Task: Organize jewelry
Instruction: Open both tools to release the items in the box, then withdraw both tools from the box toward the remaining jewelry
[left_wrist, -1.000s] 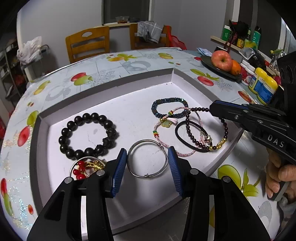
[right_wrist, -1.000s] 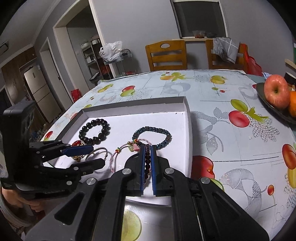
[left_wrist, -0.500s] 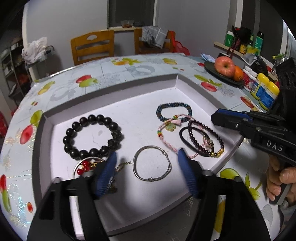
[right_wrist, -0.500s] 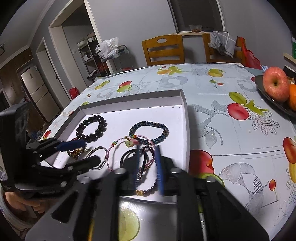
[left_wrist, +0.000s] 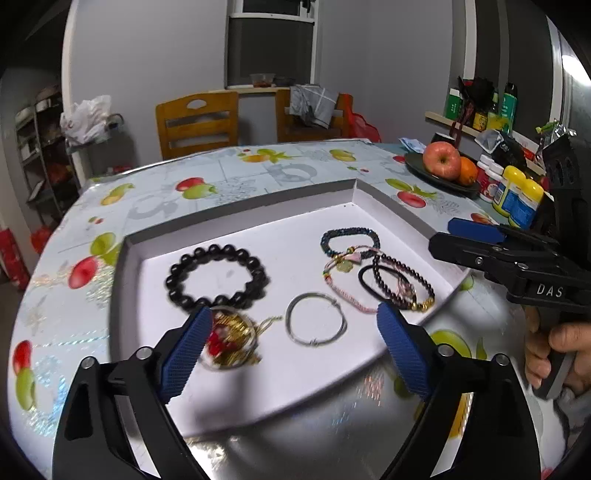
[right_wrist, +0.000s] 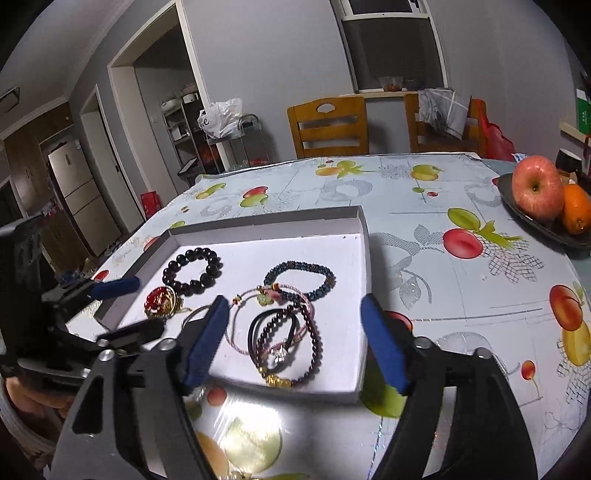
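A white tray (left_wrist: 240, 214) (right_wrist: 266, 221) holds the jewelry: a black bead bracelet (left_wrist: 221, 251) (right_wrist: 195, 253), a red-and-gold pendant (left_wrist: 229, 339) (right_wrist: 159, 301), a silver bangle (left_wrist: 289, 321), a teal bead bracelet (left_wrist: 349, 232) (right_wrist: 299, 264), a pink cord bracelet (left_wrist: 347, 299), a black hair tie (right_wrist: 253, 332) and a dark red bead bracelet (left_wrist: 424, 288) (right_wrist: 314, 339). My left gripper (left_wrist: 291, 325) (right_wrist: 136, 306) hovers at the tray's near edge, its jaws opening, with the bangle lying loose below. My right gripper (right_wrist: 295, 306) (left_wrist: 480, 240) is also opening, above the dark red bracelet and holding nothing.
The table wears a fruit-print cloth (right_wrist: 424, 206). A dark plate (right_wrist: 535, 221) with an apple and an orange stands at the right, with bottles (left_wrist: 517, 199) behind it. Wooden chairs (left_wrist: 195, 122) stand at the far side. A hand (left_wrist: 554, 350) holds the right gripper's handle.
Both grippers have opened wide. The right one let go of the dark red bead bracelet, which now lies in the tray. The left one drew back from the silver bangle.
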